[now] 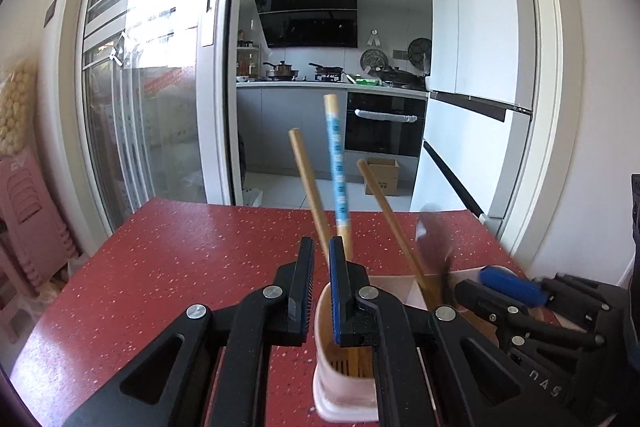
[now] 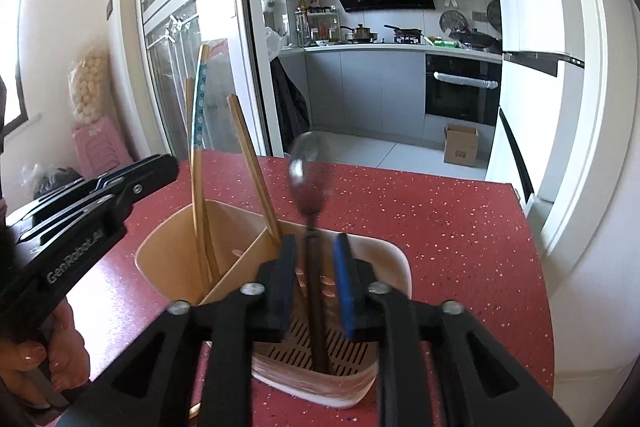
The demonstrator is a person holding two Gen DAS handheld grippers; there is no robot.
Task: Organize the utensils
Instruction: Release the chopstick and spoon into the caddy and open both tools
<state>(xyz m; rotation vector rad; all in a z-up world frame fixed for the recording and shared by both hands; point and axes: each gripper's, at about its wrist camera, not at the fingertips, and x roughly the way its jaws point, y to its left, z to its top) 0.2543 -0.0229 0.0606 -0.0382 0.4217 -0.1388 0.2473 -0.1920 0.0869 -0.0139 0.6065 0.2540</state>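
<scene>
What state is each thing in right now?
Left hand-held gripper: shut.
Right hand-held gripper: open, spoon handle between its jaws.
Spoon: upright in holder's slotted compartment, blurred.
Chopsticks: leaning in the other compartment.
Holder: upright on table.

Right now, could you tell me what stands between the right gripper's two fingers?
In the right wrist view, the dark handle of a spoon stands between the right gripper fingers, its end down in the utensil holder. The pads do not press on it.

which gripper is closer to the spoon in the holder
Right. The right gripper has its fingers on either side of the spoon handle, not pressing it. The left gripper is over the holder's chopstick side, beyond the divider.
</scene>
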